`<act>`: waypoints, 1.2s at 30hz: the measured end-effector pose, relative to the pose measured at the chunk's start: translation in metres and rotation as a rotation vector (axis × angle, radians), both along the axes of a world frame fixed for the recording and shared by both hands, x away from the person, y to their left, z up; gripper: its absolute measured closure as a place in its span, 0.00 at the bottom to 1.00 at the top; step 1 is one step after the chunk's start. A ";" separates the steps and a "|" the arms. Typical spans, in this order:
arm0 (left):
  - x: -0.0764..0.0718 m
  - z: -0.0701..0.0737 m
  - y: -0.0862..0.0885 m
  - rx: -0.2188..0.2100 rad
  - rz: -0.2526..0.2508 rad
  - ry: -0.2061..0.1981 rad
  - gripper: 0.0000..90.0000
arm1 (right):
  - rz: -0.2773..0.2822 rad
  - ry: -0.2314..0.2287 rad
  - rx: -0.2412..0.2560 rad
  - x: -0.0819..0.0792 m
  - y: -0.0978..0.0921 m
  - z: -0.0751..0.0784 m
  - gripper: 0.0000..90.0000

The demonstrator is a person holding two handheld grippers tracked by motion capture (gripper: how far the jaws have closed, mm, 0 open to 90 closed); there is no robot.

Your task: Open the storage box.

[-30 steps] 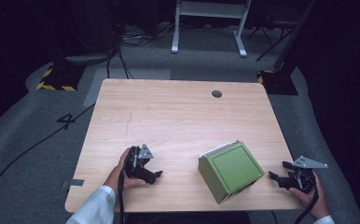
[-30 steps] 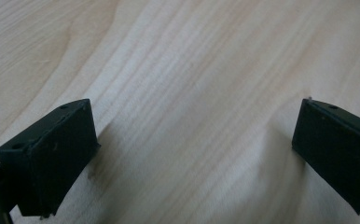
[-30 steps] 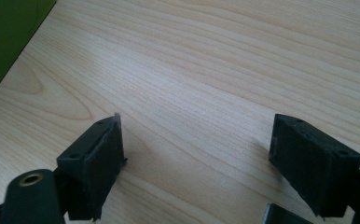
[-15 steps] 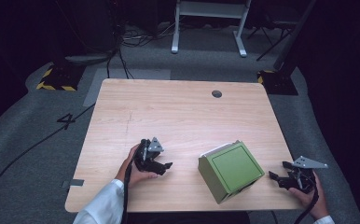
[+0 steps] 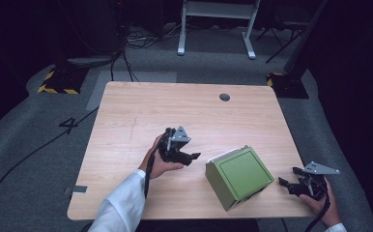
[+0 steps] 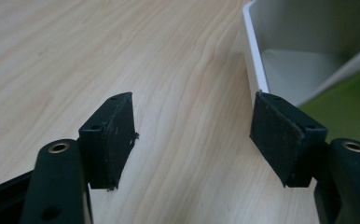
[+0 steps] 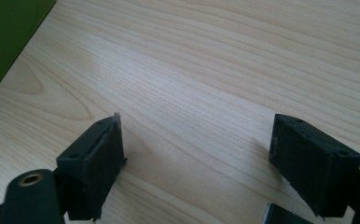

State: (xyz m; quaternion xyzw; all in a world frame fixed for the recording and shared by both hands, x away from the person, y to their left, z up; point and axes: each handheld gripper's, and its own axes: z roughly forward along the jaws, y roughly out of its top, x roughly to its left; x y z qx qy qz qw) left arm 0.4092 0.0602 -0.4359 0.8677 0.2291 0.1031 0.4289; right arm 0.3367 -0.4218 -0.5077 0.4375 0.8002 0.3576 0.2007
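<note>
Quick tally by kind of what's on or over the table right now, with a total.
Green box, lying tilted with its white inside showing: 1
Hand-held gripper, jaws open: 2, the left hand-held gripper and the right hand-held gripper
Total: 3

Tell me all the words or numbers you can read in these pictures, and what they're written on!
"4" – a big dark number marked on the grey carpet floor, left of the light wooden table.
The green and white cardboard box shows no writing on the sides in view.
The yellow-and-black striped floor marking has only stripes, no words.
</note>
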 end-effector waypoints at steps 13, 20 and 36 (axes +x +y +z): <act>0.028 0.008 -0.028 -0.028 -0.062 0.028 0.35 | -0.001 0.000 -0.002 0.000 0.000 0.000 0.19; 0.042 0.007 -0.053 0.015 -0.142 0.054 0.36 | -0.001 0.000 -0.002 0.000 0.000 0.000 0.19; 0.045 -0.018 -0.094 0.140 -0.299 0.163 0.45 | -0.001 -0.001 -0.002 0.000 0.000 0.000 0.19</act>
